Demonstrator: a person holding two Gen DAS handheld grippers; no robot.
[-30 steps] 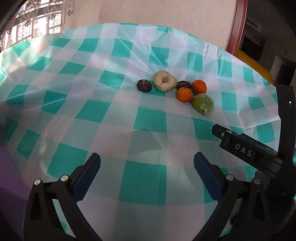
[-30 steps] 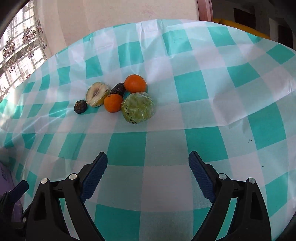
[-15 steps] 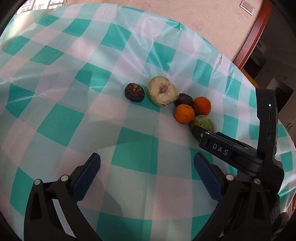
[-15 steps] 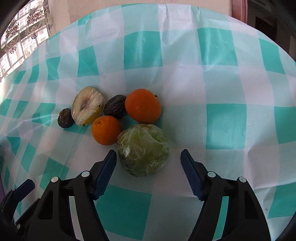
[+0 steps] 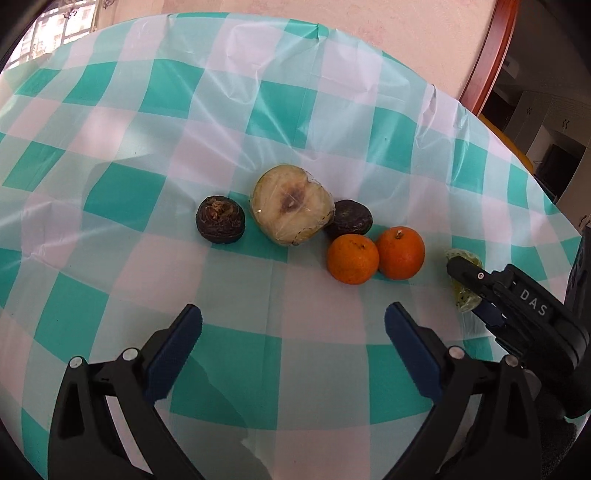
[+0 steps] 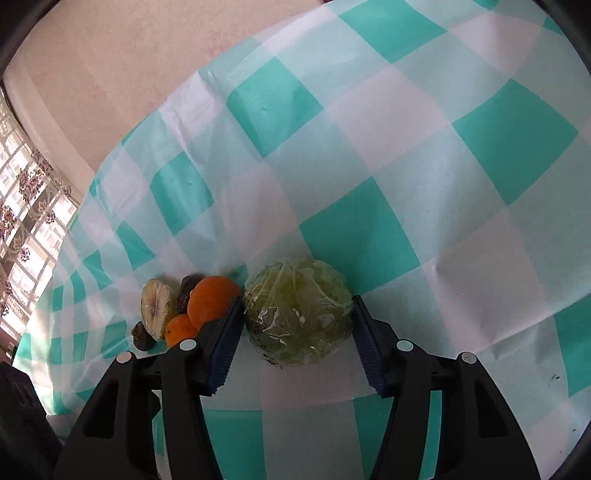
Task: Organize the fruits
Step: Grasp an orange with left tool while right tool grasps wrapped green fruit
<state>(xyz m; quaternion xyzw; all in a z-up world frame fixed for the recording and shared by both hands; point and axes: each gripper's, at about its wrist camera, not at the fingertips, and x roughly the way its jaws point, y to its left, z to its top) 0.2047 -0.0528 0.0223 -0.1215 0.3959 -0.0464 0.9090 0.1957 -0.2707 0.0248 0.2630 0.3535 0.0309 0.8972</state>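
My right gripper [image 6: 297,325] is shut on a plastic-wrapped green fruit [image 6: 299,314], both pads against its sides; it also shows in the left wrist view [image 5: 466,295], mostly hidden behind the right gripper. On the cloth lie two oranges [image 5: 352,258] [image 5: 400,252], a wrapped cut pale fruit half [image 5: 291,205] and two dark wrinkled fruits [image 5: 220,219] [image 5: 352,218]. My left gripper [image 5: 293,332] is open and empty, just short of the oranges.
A round table with a teal-and-white check cloth [image 5: 147,166] carries the fruit. A pink wall [image 5: 369,22] and a brown door frame [image 5: 487,55] stand behind. A window with patterned curtain [image 6: 22,206] is at the left.
My right gripper has moved forward around the green fruit and closed on it. My left gripper has moved closer to the fruit group and stayed open.
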